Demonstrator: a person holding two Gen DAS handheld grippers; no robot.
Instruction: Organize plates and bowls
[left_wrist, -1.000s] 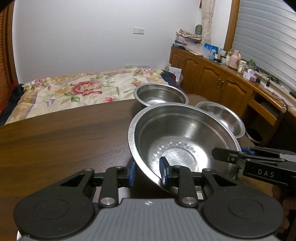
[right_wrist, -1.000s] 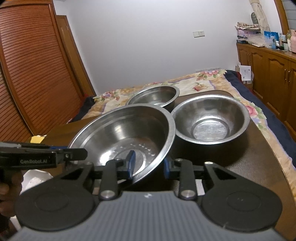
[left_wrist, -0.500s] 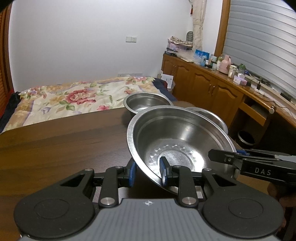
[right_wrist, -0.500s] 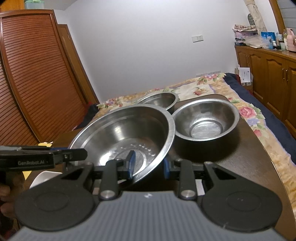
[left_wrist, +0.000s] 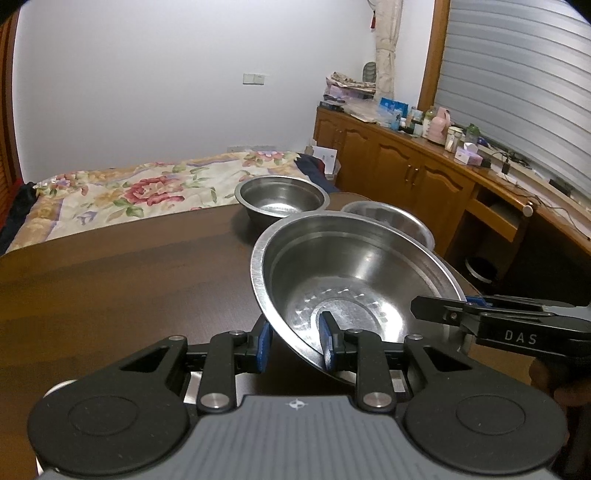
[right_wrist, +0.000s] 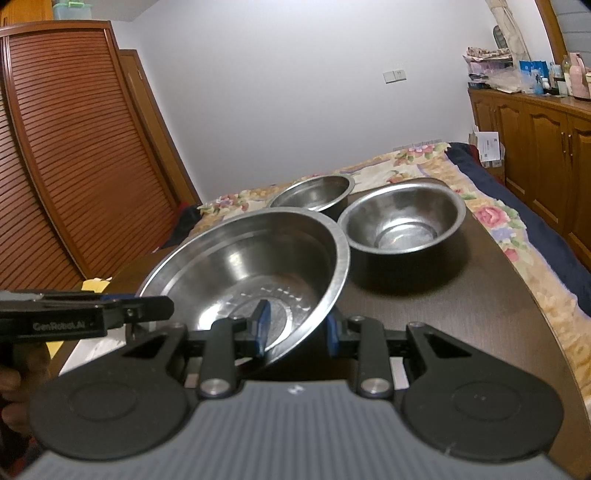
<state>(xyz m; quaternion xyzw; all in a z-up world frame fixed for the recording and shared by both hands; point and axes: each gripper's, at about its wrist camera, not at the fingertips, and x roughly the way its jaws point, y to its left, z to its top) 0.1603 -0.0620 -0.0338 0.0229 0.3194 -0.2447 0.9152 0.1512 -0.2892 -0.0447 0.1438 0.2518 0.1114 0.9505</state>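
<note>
Left wrist view shows your left gripper (left_wrist: 295, 343) and right gripper (right_wrist: 295, 332) each pinching the large steel bowl's (left_wrist: 343, 273) thin, slippery, rigid rim on opposite sides, so keep the fingers (left_wrist: 264, 345) clamped there.

Two steel bowls (right_wrist: 402, 218) crowd the table's (left_wrist: 129, 280) far end; left half open

Dark wood table (left_wrist: 110, 288) w/ a bed in floral cover (left_wrist: 147, 184) just behind it. Wood cabinets (left_wrist: 399, 173) along the right wall, top cluttered w/ bottles & boxes (left_wrist: 439, 125). Louvred wardrobe doors (right_wrist: 74, 147) at left, light switch (right_wrist: 394, 76) on white wall. Yellow paper (right_wrist: 95, 285) beside table edge.
</note>
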